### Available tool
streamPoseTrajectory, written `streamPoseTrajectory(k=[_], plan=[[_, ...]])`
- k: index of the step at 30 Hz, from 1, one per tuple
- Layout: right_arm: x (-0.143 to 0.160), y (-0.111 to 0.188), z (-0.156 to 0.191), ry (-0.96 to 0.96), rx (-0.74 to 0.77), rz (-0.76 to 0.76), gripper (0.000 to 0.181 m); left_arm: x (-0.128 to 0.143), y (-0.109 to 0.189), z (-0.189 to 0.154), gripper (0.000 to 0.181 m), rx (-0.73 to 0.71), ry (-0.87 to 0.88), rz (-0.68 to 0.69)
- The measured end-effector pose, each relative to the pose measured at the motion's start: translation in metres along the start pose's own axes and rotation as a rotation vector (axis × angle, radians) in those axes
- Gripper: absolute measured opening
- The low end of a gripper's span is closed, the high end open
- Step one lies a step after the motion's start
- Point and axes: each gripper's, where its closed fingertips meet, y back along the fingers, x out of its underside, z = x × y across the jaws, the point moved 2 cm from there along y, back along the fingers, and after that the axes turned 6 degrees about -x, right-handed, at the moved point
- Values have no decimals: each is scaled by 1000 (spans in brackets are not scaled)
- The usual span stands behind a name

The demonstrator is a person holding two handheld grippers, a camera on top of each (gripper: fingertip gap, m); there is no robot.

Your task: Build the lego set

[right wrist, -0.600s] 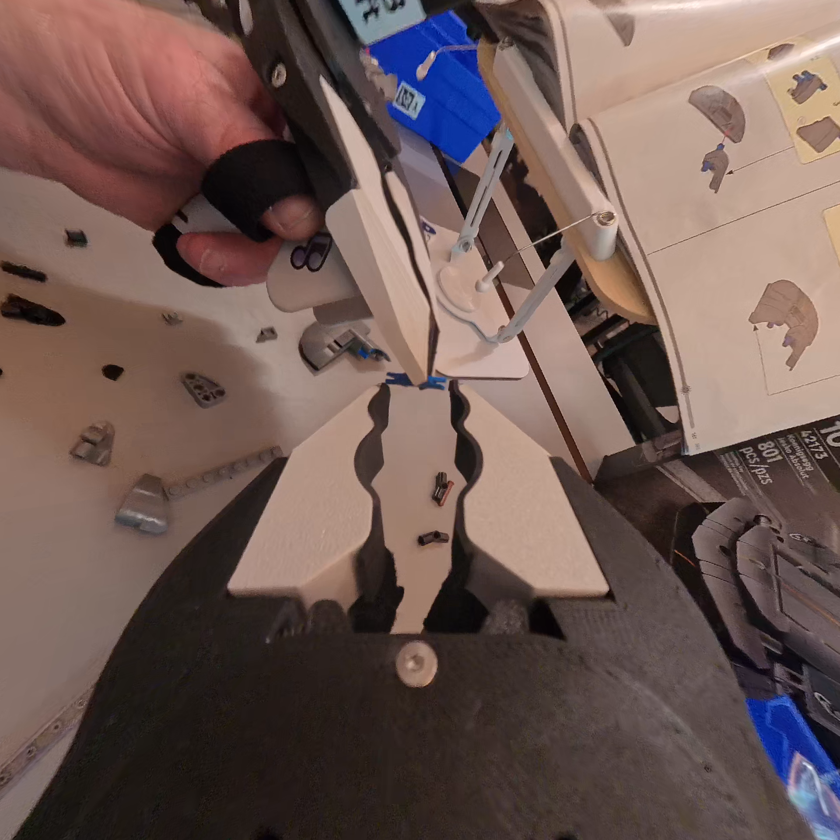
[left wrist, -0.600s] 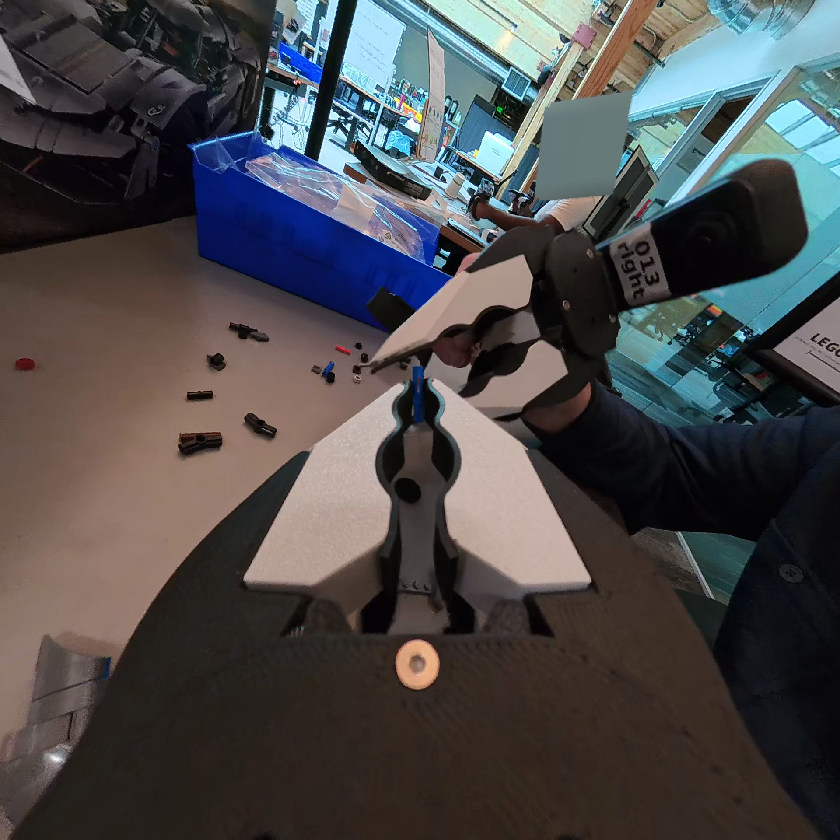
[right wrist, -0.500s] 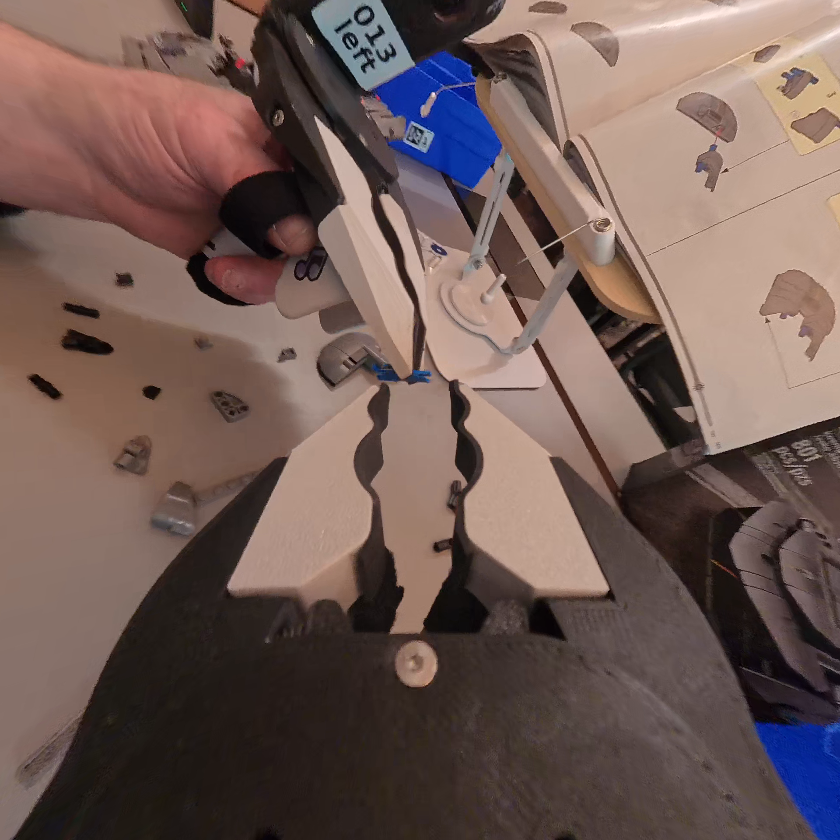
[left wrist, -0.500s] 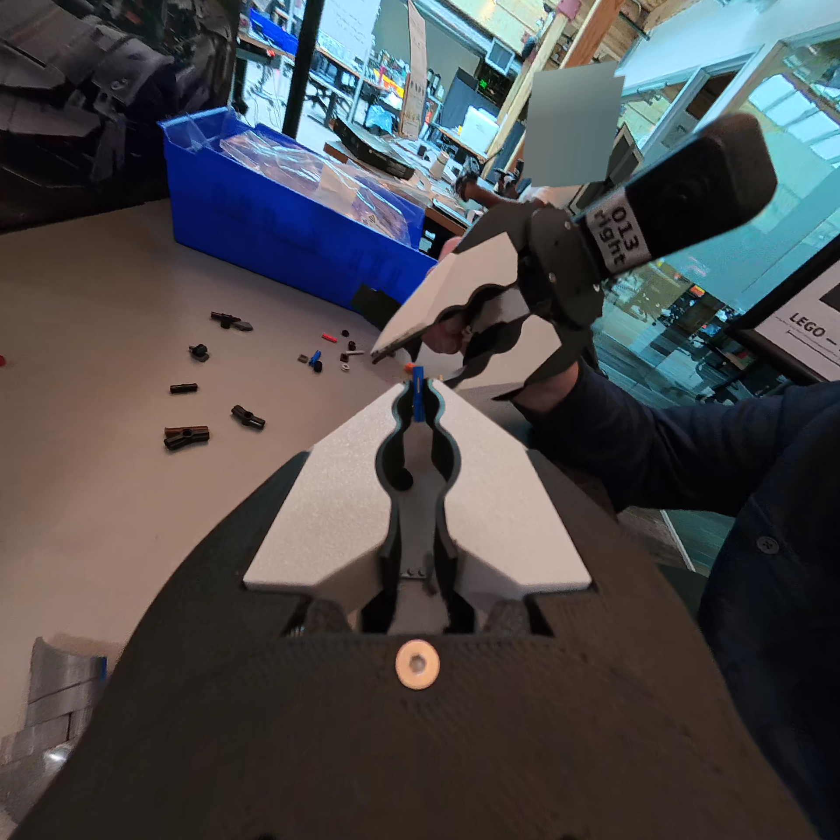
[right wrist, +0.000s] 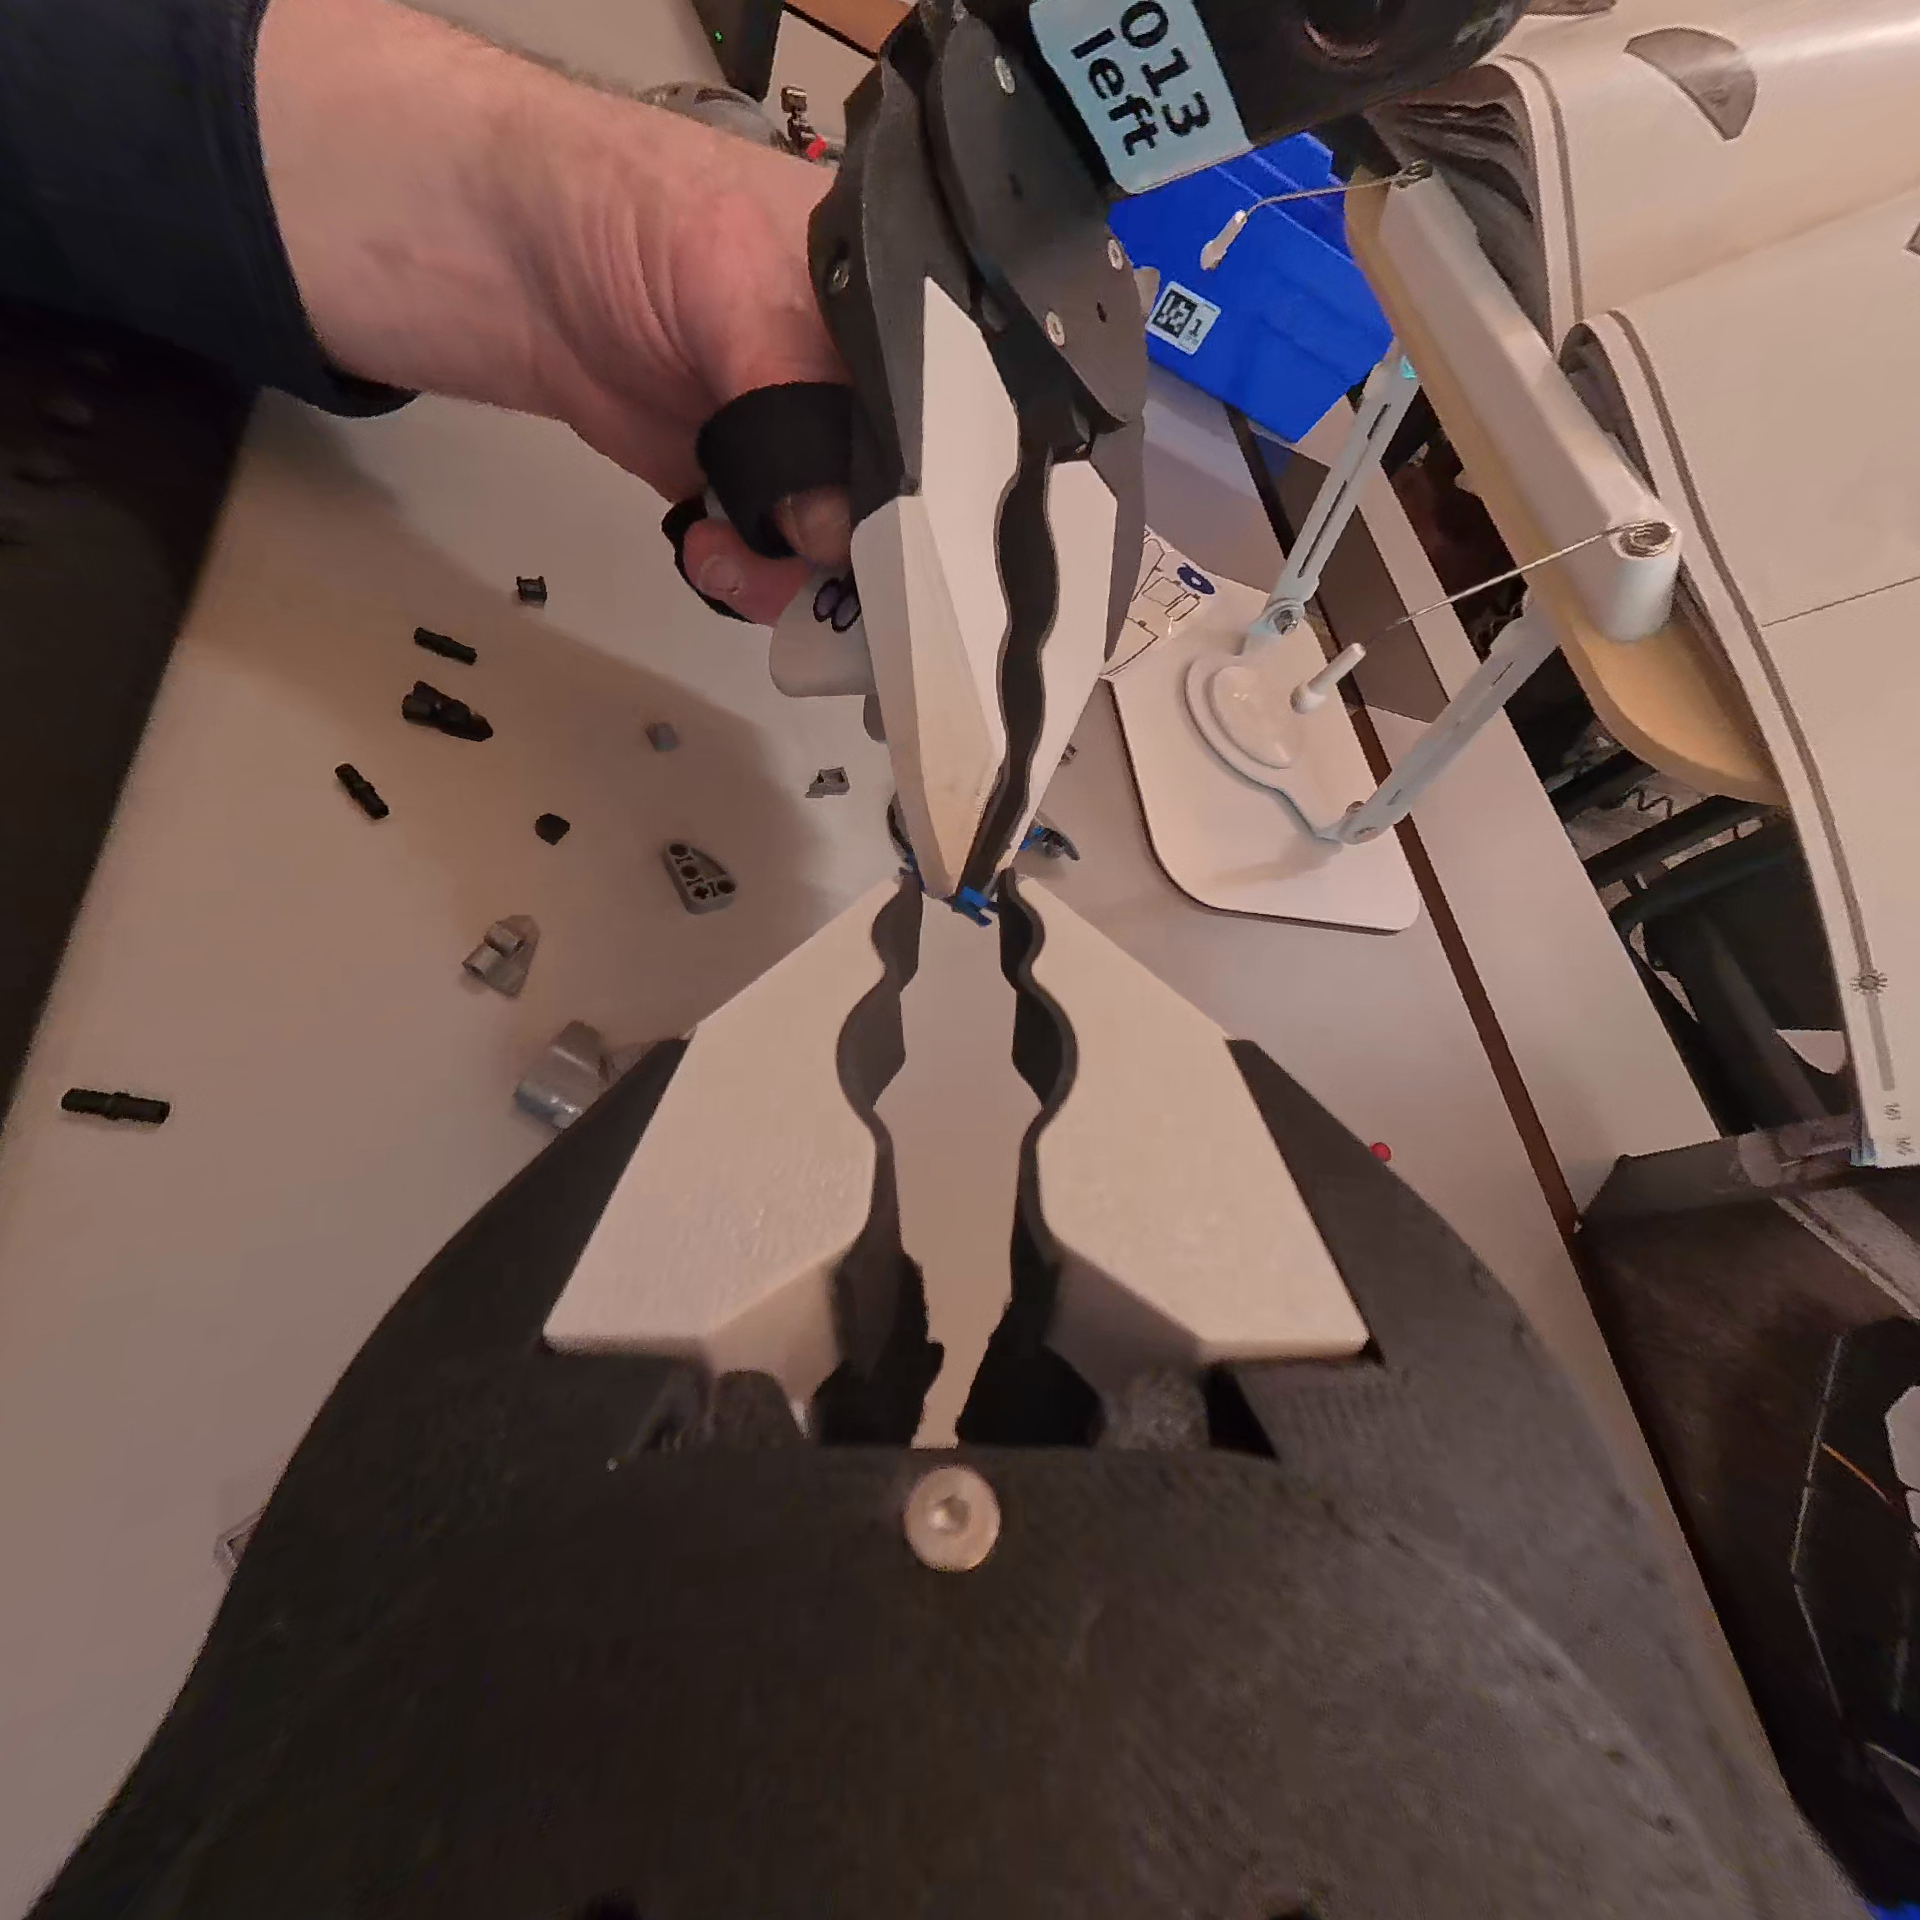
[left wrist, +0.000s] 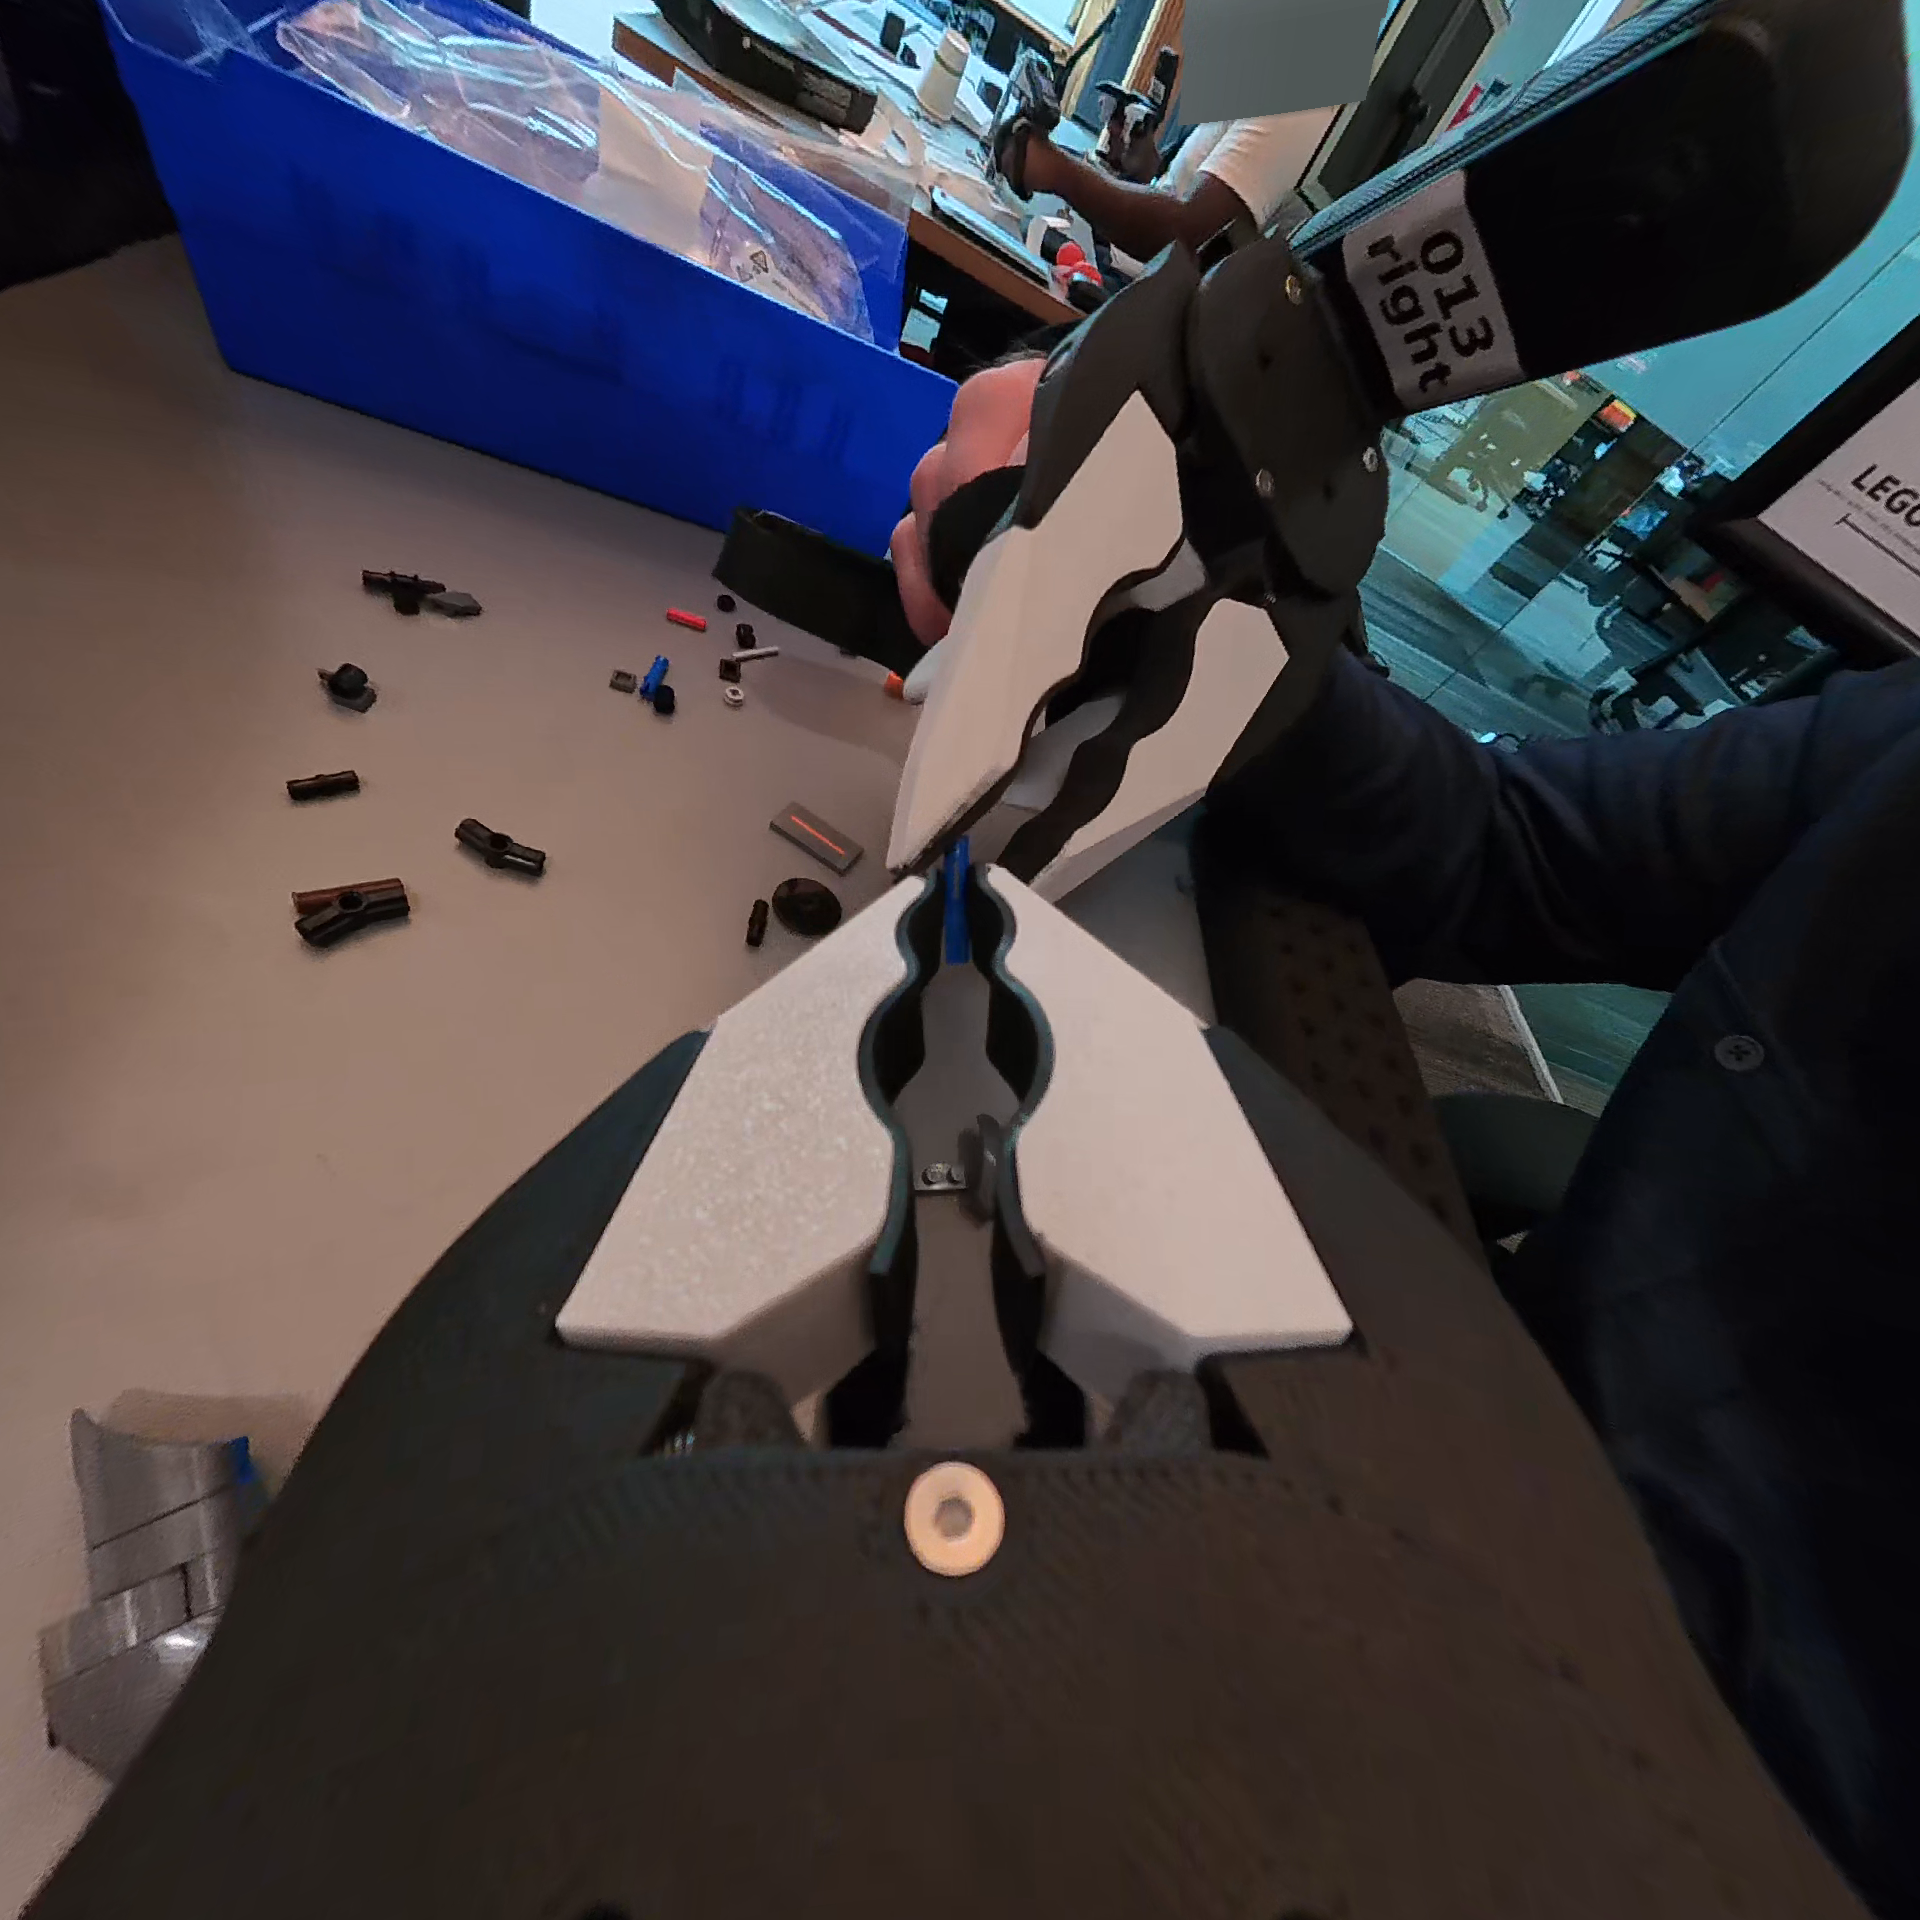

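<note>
The left gripper (left wrist: 954, 896) has its two fingers pressed almost together, pinching a small blue pin (left wrist: 955, 914). The right gripper (right wrist: 961, 902) has its fingers a little apart. The two grippers meet tip to tip. A hand (right wrist: 582, 281) holds the left one.

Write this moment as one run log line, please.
left gripper: shut on blue pin | right gripper: open, tips beside the pin | loose parts: on table
</note>
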Motion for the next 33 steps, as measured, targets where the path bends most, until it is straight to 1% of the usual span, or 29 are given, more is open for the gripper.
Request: streamPoseTrajectory(k=[5, 8, 9, 10, 12, 15, 18, 21, 24, 28, 33], plan=[[0, 0, 1, -6, -7, -3, 13, -1, 0, -1, 2, 20, 14, -12], [-5, 2, -3, -30, 7, -53, 13, -7, 5, -1, 2, 32, 28, -52], [-7, 4, -5, -36, 18, -67, 14, -8, 6, 2, 2, 17, 33, -65], [-8, 6, -7, -44, 32, -70, 19, -9, 7, 4, 2, 9, 44, -81], [-8, 9, -12, -61, 58, -68, 22, -14, 8, 6, 2, 15, 76, -126], [-2, 7, -16, -107, 75, -33, 20, -19, 6, 10, 2, 5, 101, -178], [4, 3, -15, -166, 45, -19, 19, -23, 6, 13, 2, -15, 108, -211], [2, 0, -12, -204, 13, -43, 18, -26, 8, 14, 2, -33, 98, -235], [3, -3, -14, -285, -1, -62, 20, -26, 6, 14, 2, -40, 87, -245], [1, -6, -16, -431, -59, -153, 21, -28, 3, 12, 2, -53, 64, -269], [-13, 1, -19, -584, -150, -349, 17, -38, 9, 5, 2, -34, 24, -339]])
